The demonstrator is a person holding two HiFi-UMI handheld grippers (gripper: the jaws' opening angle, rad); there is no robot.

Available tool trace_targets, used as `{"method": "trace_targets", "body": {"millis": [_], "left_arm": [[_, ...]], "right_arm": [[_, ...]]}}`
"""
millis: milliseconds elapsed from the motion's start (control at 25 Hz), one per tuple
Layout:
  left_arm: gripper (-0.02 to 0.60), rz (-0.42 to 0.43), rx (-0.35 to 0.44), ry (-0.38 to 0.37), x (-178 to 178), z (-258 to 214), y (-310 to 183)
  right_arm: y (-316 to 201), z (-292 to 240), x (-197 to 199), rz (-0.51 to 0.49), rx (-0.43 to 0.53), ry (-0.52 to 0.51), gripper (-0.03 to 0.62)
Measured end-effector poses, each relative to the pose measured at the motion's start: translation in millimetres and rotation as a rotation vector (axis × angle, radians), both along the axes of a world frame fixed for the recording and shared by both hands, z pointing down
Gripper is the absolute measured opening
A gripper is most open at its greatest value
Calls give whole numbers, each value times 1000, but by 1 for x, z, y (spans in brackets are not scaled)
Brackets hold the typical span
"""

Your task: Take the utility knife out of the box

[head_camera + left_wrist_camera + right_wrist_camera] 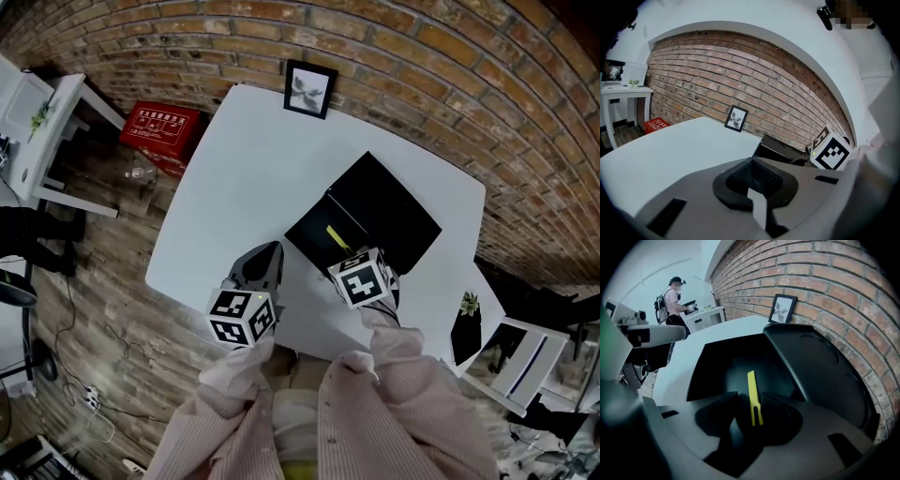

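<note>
one yellow utility knife (752, 394), lying in open black box (380, 202) on white surface (253, 169), long axis in line with right gripper (750, 398). its fingers spread, straddling knife's near end. left gripper (751, 161) farther off beside box, fingers pressed together, empty.

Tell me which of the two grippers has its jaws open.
The right gripper: its jaws stand apart, with the yellow utility knife showing between them. The left gripper has its jaws together, holding nothing.

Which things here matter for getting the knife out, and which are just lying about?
For the job: utility knife, black box, right gripper.
Lying about: picture frame against the wall, red box on the floor.
</note>
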State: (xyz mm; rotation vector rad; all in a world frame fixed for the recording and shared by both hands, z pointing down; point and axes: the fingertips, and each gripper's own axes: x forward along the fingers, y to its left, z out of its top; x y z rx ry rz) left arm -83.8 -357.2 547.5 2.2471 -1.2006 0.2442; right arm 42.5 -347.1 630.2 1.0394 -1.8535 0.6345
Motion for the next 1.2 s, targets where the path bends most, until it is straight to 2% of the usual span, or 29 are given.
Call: {"method": "trace_targets", "body": {"millis": [520,840,1200], "left_arm": [[-8,-3,-7,-6,-5,3,1],[-8,-17,2,-7,-10,0,4],[-8,-12,37,-1,-13,-10,8]], "right_arm": [[0,1,-1,-7,-9,-4,150],[6,2,-8,-34,-2,0,69],[6,-2,-7,-37,28,-10,63]]}}
